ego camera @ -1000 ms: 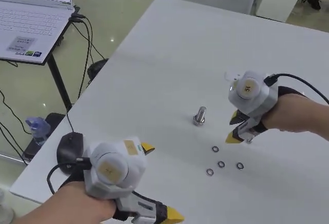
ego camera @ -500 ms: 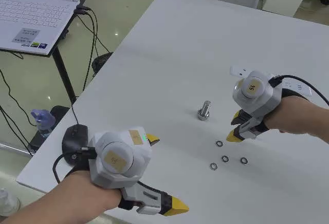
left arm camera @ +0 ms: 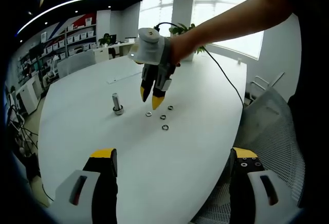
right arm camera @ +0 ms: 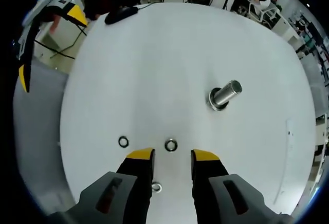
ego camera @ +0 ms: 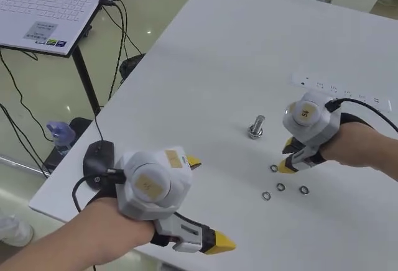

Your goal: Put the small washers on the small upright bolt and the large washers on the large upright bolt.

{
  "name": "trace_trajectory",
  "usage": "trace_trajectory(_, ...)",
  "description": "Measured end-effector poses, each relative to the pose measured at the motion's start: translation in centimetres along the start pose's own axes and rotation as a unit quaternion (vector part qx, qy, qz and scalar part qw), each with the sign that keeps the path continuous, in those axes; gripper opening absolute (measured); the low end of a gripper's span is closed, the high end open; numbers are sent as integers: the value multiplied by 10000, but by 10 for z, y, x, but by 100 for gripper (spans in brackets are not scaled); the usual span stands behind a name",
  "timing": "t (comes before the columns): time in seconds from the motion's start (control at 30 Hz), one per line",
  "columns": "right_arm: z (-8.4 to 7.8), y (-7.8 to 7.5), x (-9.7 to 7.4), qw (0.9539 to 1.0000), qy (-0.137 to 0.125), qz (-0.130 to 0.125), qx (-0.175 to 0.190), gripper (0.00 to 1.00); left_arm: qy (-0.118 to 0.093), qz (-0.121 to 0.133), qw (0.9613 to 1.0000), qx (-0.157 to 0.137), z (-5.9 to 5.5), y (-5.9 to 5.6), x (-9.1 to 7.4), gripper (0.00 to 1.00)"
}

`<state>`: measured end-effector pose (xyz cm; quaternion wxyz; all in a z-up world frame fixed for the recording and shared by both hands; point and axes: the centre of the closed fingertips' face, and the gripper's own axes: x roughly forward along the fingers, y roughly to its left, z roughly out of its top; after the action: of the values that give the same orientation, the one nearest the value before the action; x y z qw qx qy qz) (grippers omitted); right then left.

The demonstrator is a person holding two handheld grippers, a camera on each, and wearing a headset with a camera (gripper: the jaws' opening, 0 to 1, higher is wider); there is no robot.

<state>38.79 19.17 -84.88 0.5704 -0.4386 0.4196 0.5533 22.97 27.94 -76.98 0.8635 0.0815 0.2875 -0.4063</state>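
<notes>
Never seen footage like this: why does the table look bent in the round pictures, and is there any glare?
Left gripper view: the fisheye lens curves the table, and the windows blow out white. Right gripper view: the bolt seems to lean. Head view: straight edges, soft even light.

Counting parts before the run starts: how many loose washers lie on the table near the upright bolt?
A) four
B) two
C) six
A: four washers lie flat on the table, close to the bolt and right by the open right claw.
</notes>
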Motion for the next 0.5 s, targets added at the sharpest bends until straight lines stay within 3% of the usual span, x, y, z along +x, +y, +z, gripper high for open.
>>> trace_trajectory(0.17, -7, 1, 10, 10000, 82, 16, 3, 29, 5, -22, 10000, 3, 0, -2, 1, 91)
trace_trajectory(0.5, -3, 3, 16, 10000, 57, 28, 19, 28, 18, -35, 10000, -39, -3, -4, 0, 89)
